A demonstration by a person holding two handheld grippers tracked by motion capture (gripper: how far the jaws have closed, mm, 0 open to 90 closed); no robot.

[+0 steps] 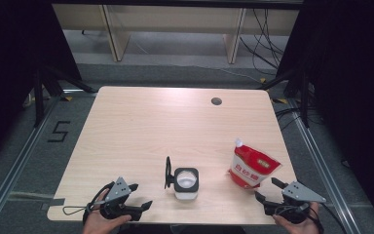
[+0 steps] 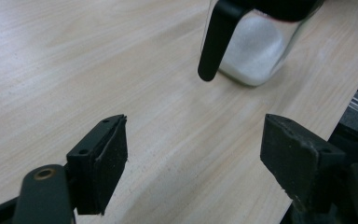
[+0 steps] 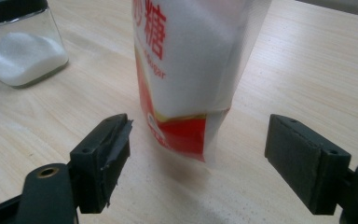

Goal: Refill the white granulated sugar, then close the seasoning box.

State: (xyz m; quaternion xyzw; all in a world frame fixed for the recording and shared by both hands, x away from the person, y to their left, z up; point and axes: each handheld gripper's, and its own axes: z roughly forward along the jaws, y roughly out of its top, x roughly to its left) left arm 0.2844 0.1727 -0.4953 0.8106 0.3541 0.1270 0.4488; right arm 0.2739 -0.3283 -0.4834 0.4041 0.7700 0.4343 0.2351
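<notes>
Right gripper view, sugar pouch [image 3: 191, 70] just beyond wide-apart right hand-held gripper [image 3: 198, 158], untouched

This looks like a lab or recording studio set up for filming hand work, not a home or kitchen. A pale wooden bench [image 1: 175, 122] with a round cable hole [image 1: 216, 101] at about one o'clock stands alone on grey carpet. Black curtains [image 1: 9, 58] close in the space at nine and three o'clock. Metal rails [image 1: 9, 165] run along the floor on both sides, and a number five [image 1: 58, 131] is marked on the floor at nine o'clock. Loose cables [image 1: 268, 39] trail at one o'clock, near the legs of light wooden furniture [image 1: 117, 34] at twelve o'clock.
</notes>
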